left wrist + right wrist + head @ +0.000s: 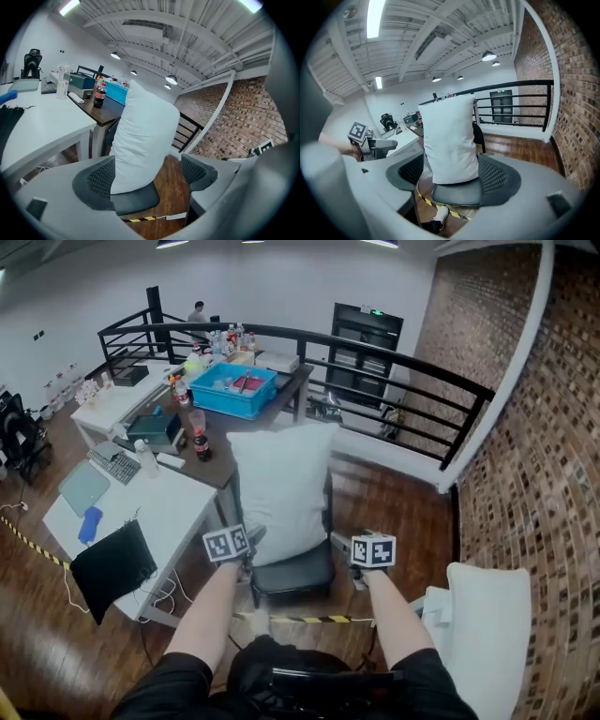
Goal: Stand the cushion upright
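Observation:
A white cushion (281,491) stands upright on the black seat of an office chair (298,576), leaning on the chair's back. My left gripper (247,547) is just in front of the seat's left corner, and my right gripper (351,557) is off its right corner. Both are apart from the cushion. In the left gripper view the cushion (143,140) shows beyond the open left gripper (149,173), with nothing touching its pads. The right gripper view frames the cushion (450,138) and seat (457,193) beyond the open right gripper (453,172).
A white desk (164,512) stands left of the chair, with a black cloth (112,568) hanging at its near corner. Behind is a brown table with a blue crate (232,390) and a cola bottle (202,444). A black railing (394,367) and brick wall (553,446) close the right. Another white cushion (489,634) sits lower right.

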Demonstrator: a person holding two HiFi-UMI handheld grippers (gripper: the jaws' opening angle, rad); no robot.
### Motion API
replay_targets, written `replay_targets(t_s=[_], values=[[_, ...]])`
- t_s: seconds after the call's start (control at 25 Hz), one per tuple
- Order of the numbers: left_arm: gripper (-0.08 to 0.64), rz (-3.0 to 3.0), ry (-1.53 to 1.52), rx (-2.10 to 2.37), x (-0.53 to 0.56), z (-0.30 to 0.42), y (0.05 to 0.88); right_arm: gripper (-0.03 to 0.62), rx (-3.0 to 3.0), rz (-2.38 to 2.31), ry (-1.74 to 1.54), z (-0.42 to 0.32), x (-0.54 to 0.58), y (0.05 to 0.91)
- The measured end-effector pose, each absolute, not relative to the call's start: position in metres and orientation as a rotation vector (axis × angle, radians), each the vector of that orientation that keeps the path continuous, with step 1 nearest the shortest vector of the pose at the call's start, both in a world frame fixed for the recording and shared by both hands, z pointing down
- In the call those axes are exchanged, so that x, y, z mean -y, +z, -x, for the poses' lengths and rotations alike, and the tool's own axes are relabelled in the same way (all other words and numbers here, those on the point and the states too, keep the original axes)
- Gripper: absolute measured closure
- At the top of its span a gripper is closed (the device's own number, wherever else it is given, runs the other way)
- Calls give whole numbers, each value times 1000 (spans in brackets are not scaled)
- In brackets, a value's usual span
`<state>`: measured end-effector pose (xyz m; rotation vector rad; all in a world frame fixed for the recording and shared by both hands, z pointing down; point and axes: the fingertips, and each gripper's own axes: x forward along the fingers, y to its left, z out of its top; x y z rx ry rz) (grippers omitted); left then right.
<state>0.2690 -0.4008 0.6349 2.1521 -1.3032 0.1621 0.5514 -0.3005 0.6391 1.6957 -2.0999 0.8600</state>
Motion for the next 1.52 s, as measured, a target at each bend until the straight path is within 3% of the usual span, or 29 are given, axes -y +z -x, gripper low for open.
replay_targets(t_s=[0.28, 0.32, 0.48, 0.68, 0.8, 0.88, 0.96, 1.08, 1.2, 1.4, 1.52], values=[[140, -2359, 204, 1327, 329, -284, 590, 258, 2228, -1727, 753, -543, 251, 606], [146, -2385, 216, 1332, 323, -286, 587, 292, 2259, -1722, 726, -537, 246, 599], [167, -2391, 149, 1311, 313, -292, 588, 296, 2361, -1704, 621, -516, 230, 564], [315, -2632, 72, 1175, 299, -316, 543, 296, 2608, -1646, 486, -491, 210, 495], [355, -2753, -20, 1020, 278, -313, 504, 296, 2738, -1716, 456, -486, 192, 458], [361, -2781, -150, 943, 262, -290, 474, 324, 2831, -1729, 405, -473, 175, 437], [433, -2827, -244, 915, 247, -257, 448, 336, 2882, -1727, 362, -453, 164, 423], [515, -2907, -260, 911, 233, -208, 432, 408, 2851, -1720, 319, -413, 157, 429], [515, -2911, -286, 883, 223, -164, 431, 448, 2829, -1714, 344, -382, 142, 450], [515, -2909, -374, 949, 210, -104, 422, 448, 2773, -1799, 402, -373, 116, 468], [515, -2871, -441, 1056, 204, -71, 415, 504, 2720, -1903, 422, -374, 111, 471]])
